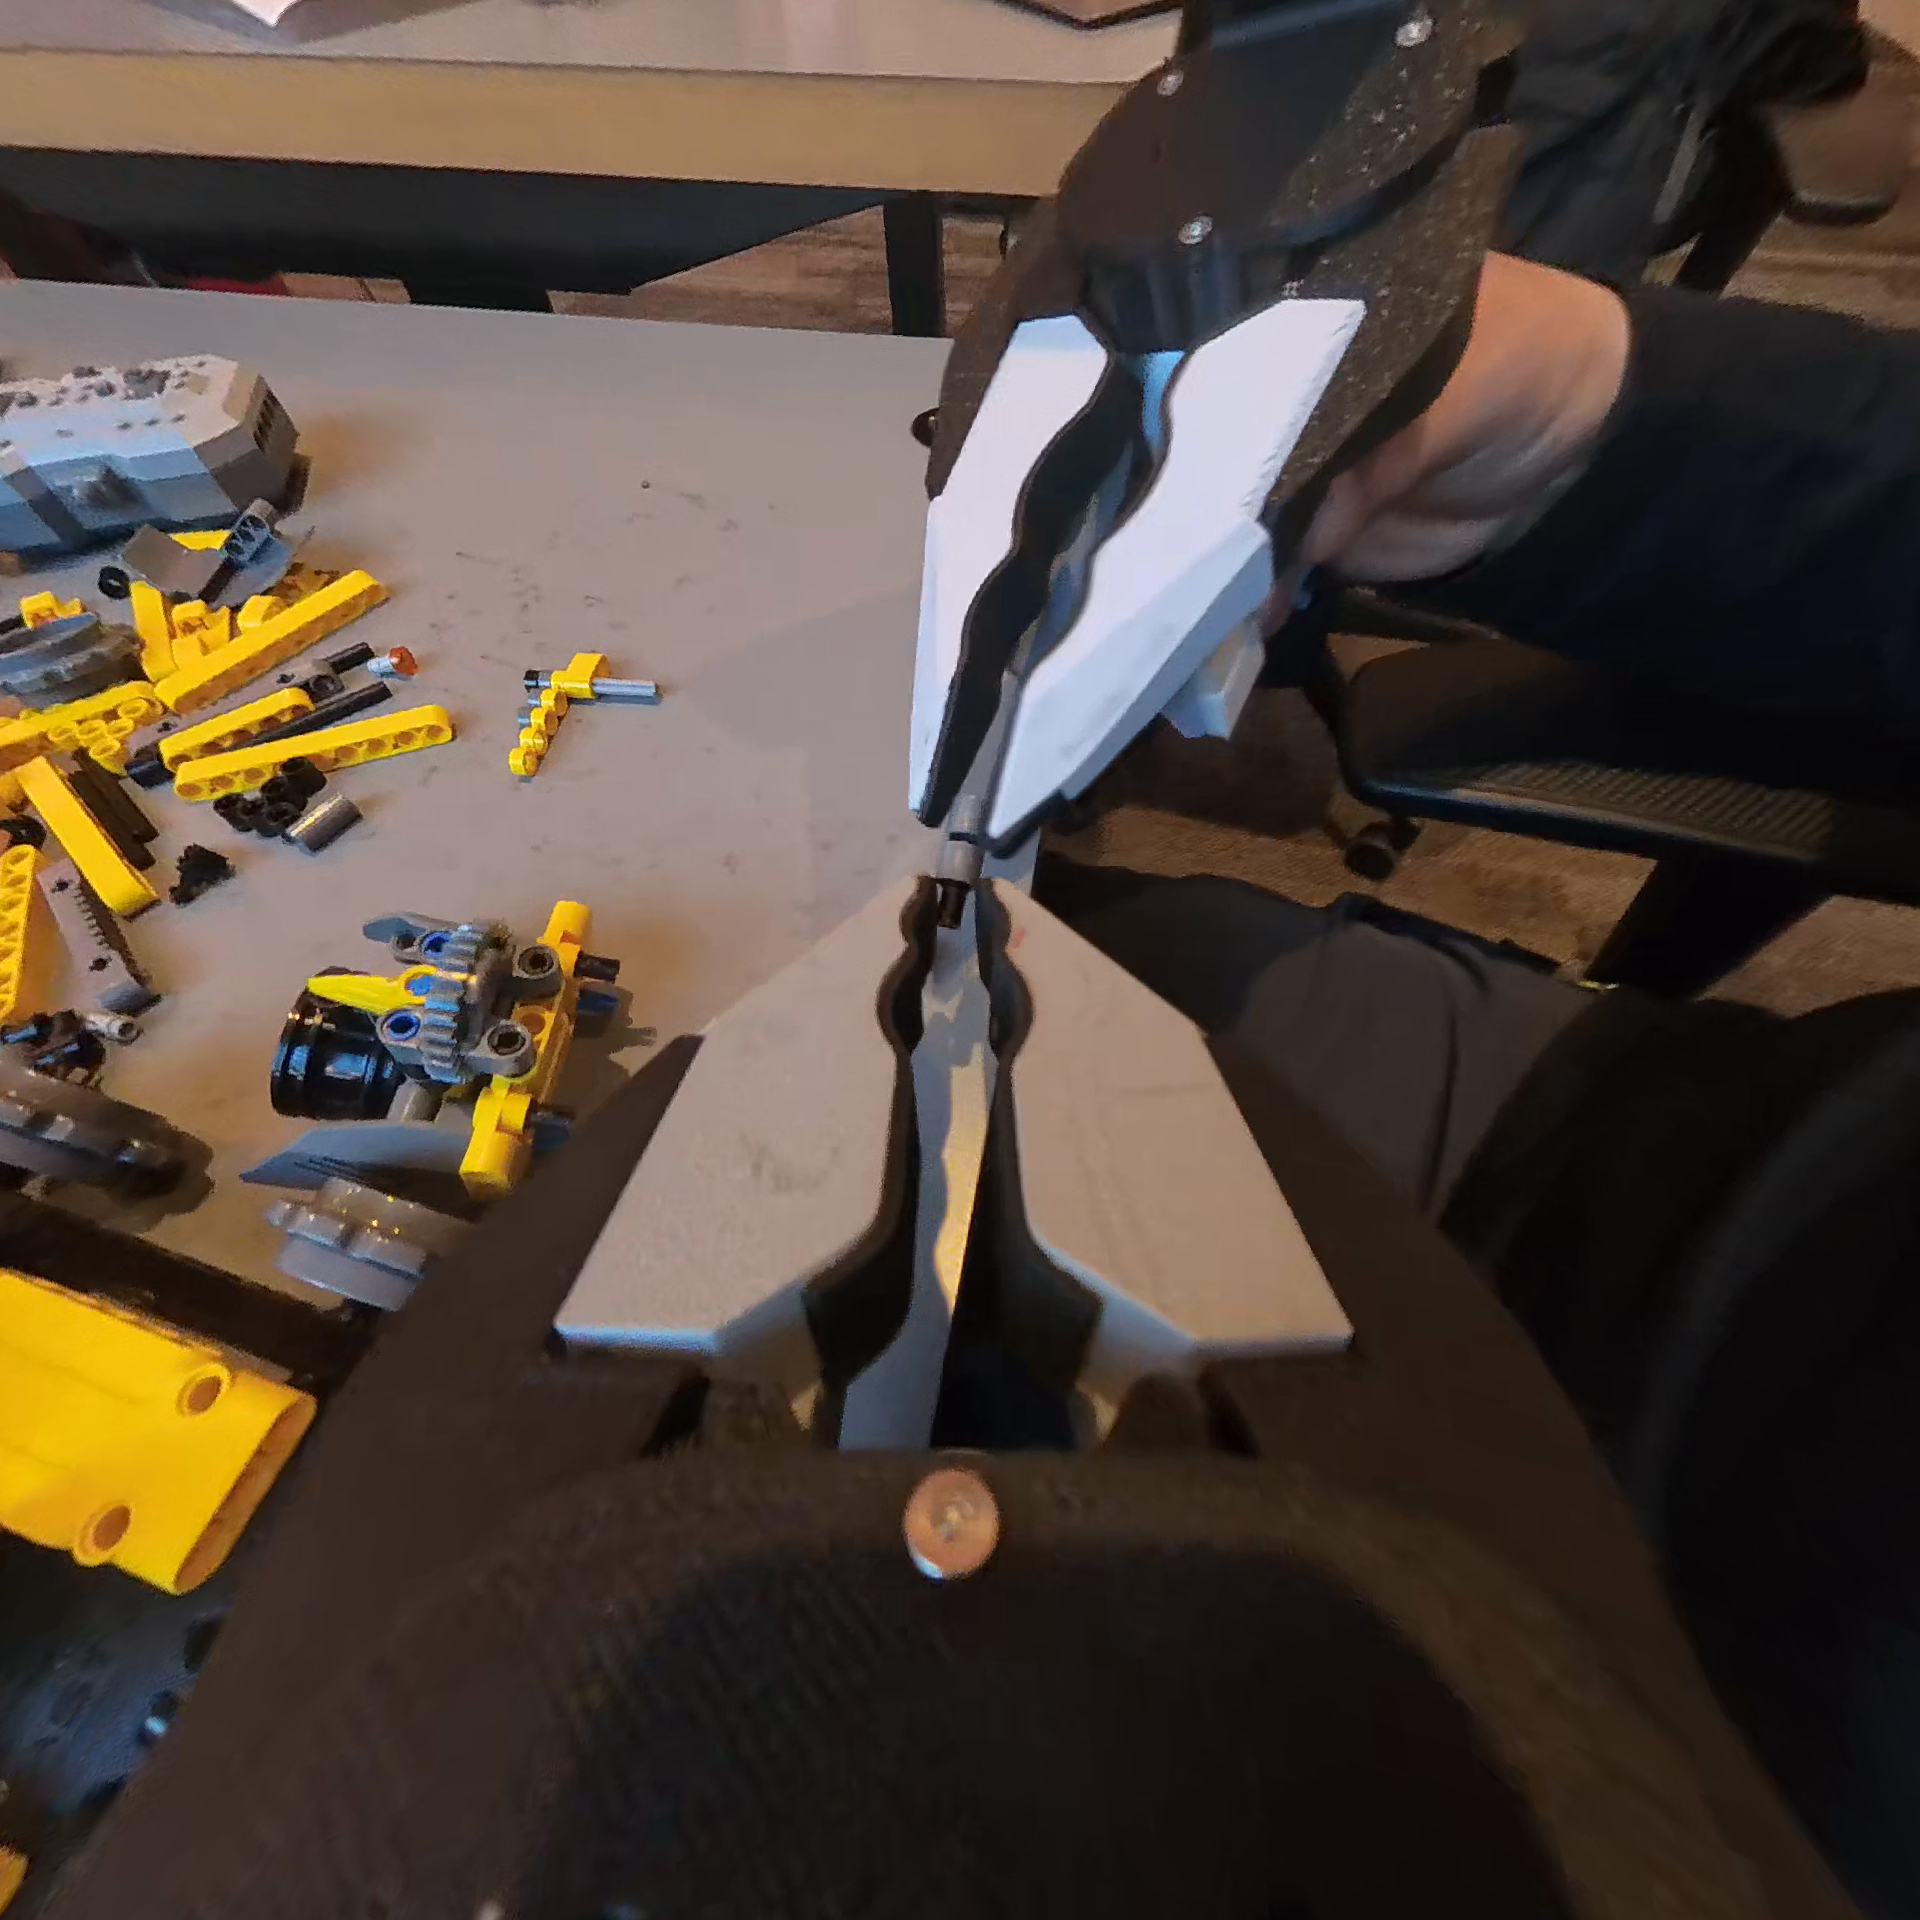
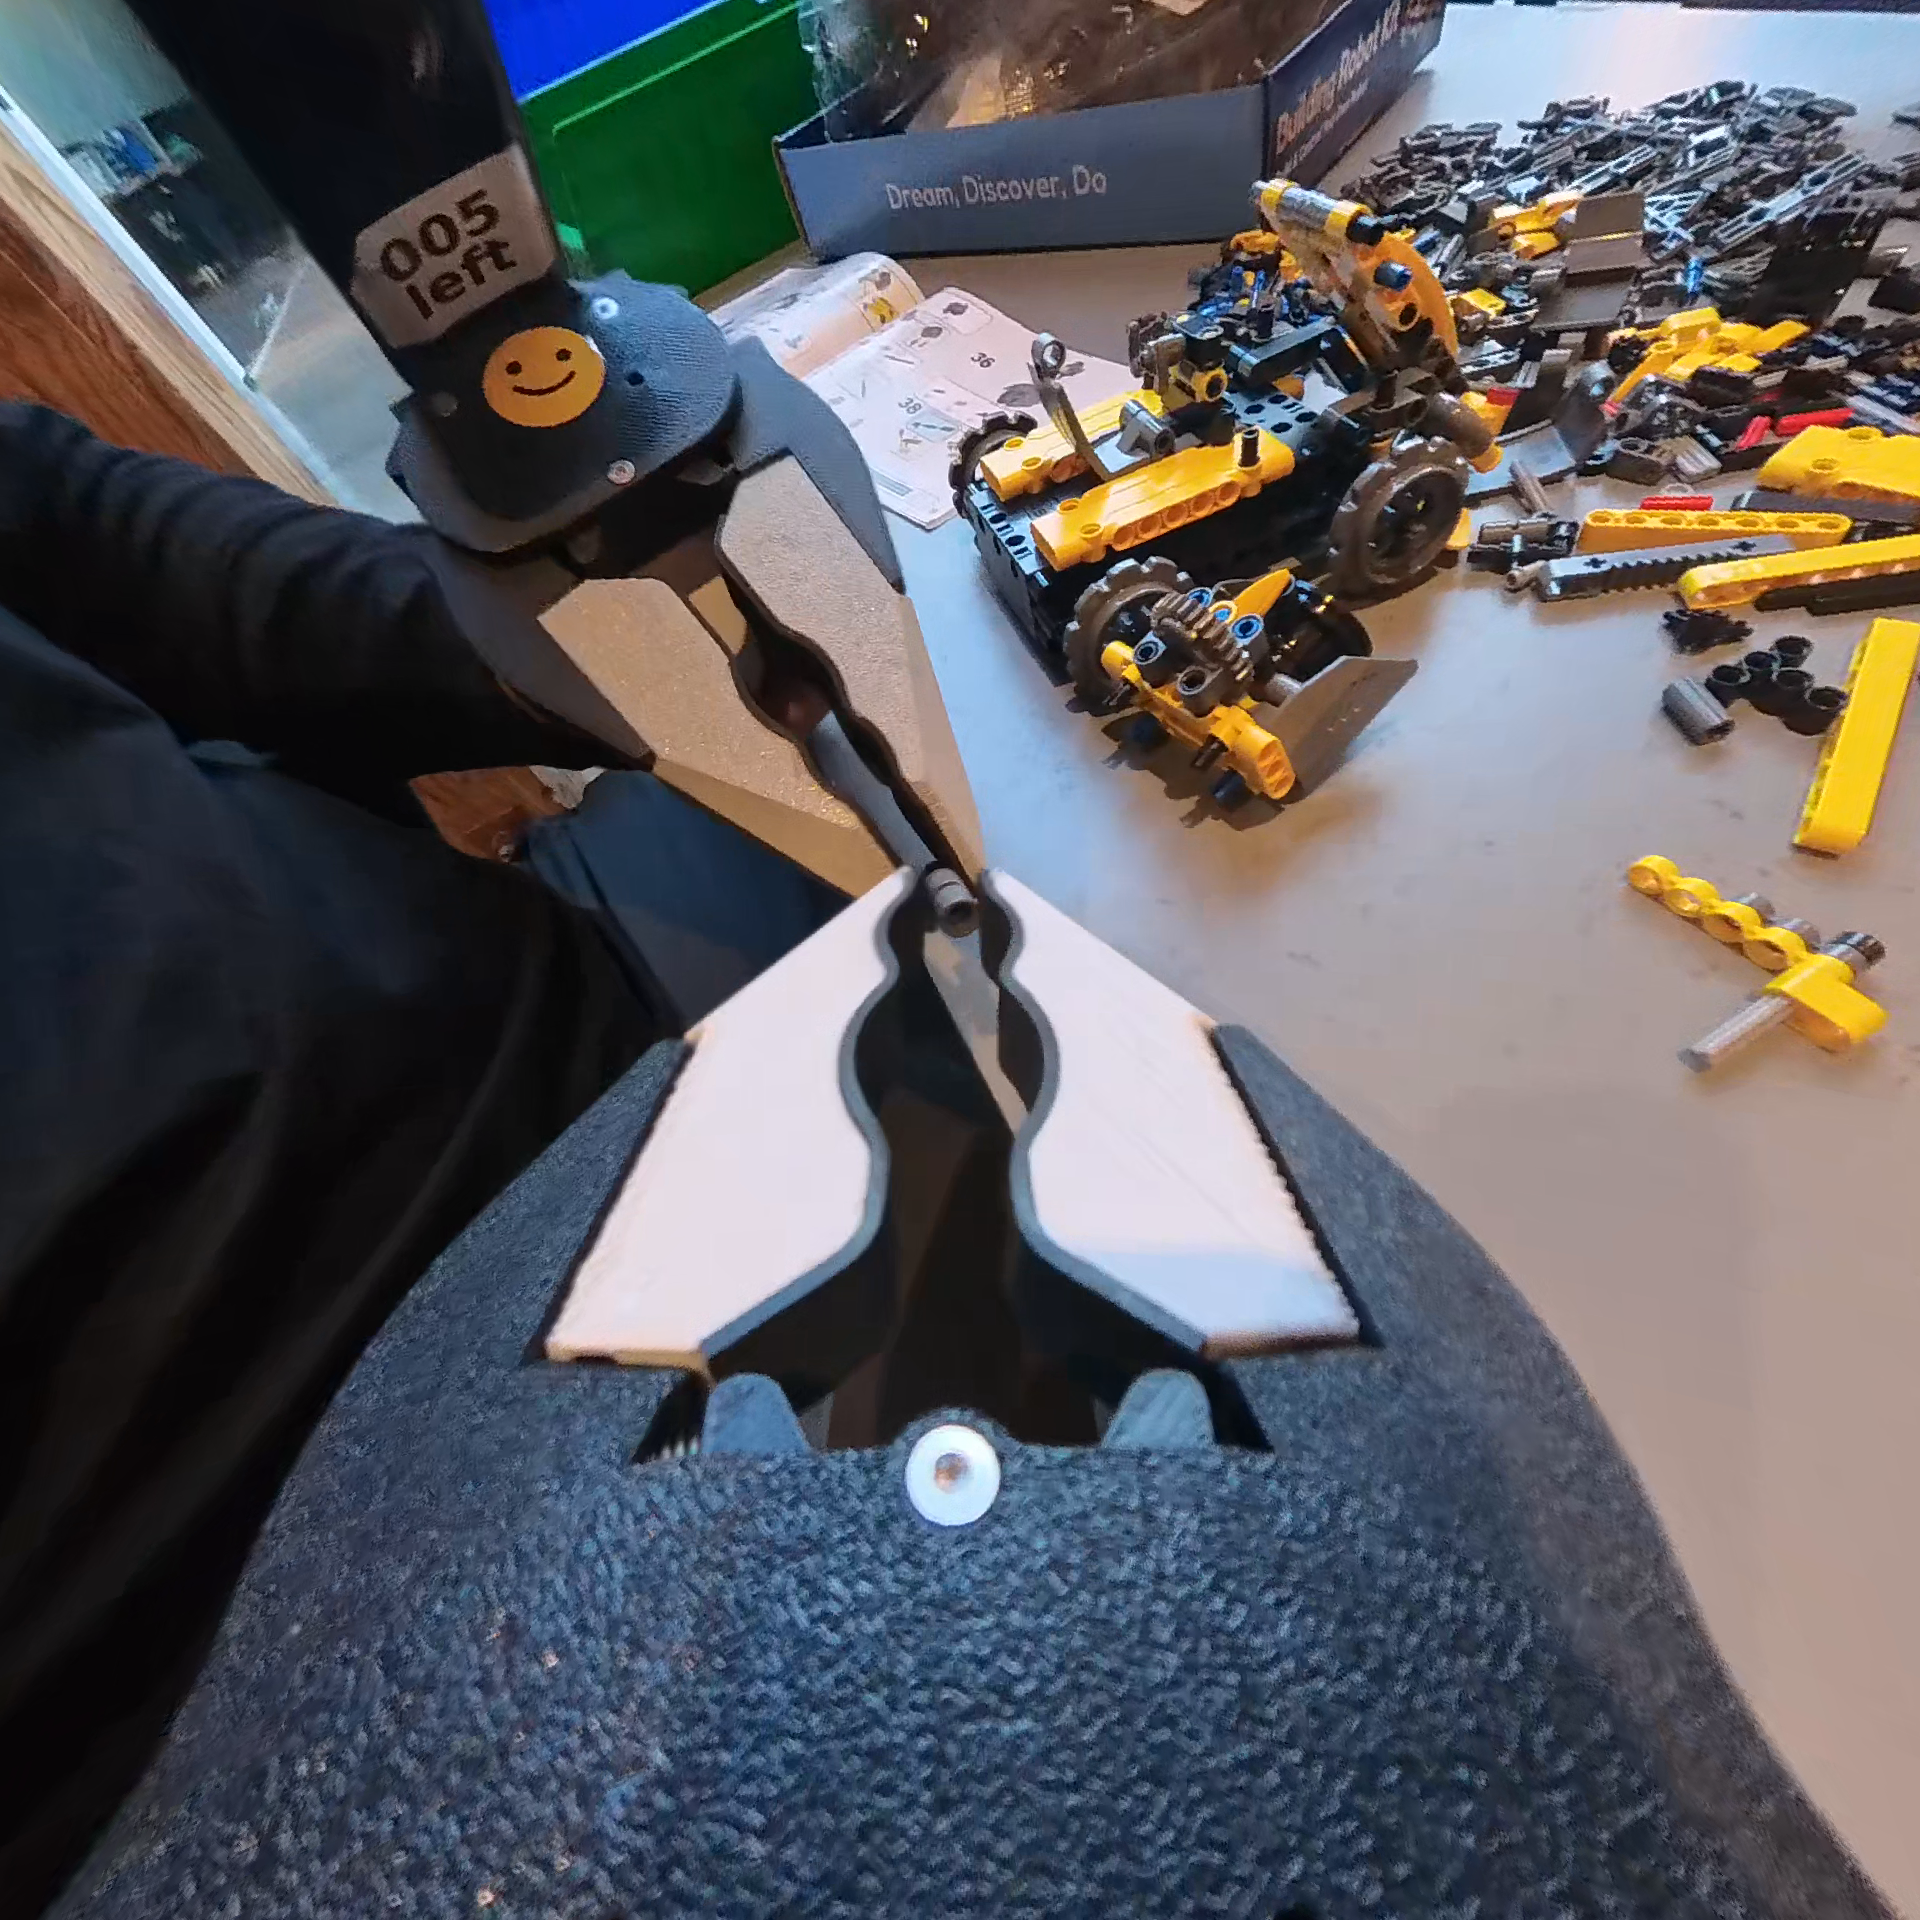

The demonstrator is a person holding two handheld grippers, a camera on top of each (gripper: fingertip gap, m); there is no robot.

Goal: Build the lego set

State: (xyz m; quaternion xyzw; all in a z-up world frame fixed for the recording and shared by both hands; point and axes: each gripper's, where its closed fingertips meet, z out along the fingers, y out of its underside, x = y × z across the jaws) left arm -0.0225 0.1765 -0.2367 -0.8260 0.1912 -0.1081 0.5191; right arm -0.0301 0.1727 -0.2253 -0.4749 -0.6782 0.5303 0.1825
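In left gripper (image 1: 951, 894): thin dark grey plastic rod (image 2: 857, 774), pinched lengthwise betw. the pale fingers, clenched tight, only its far end poking past the tips. In right gripper (image 2: 951, 883): short grey plastic sleeve (image 2: 951, 898), nipped at the very tips, jaws squeezed almost together on it. The two grippers tip to tip, rod end touching the sleeve; whether seated inside it, can't tell. Both up in the air just off the near edge of the flat grey tabletop (image 1: 675, 520), above dark clothing. Behind right gripper, a hand (image 1: 1475, 447) w/ black sleeve, wrapped round the handle; beyond that, black office chair (image 1: 1558, 800) on brown floor. On left gripper's black body, round yellow smiley sticker (image 2: 542, 376), white label just above it.

On the table, well apart from both grippers: half-built yellow-and-black toy vehicle w/ grey toothed wheels (image 2: 1195, 488), upright. Just in front of it, small yellow-and-grey gear assembly w/ black cylinder (image 1: 457, 1023), next to a grey scoop blade (image 2: 1340, 707). Nearer the table's bare middle, yellow L-shaped beam w/ grey axle through it (image 1: 566, 701), on its own. Farther out, scatter of loose yellow beams (image 1: 312, 740) and small black connectors (image 1: 272, 805). At the far side, open dark blue cardboard box (image 2: 1039, 187), printed instruction booklet (image 2: 904, 364) lying flat betw. box and vehicle.
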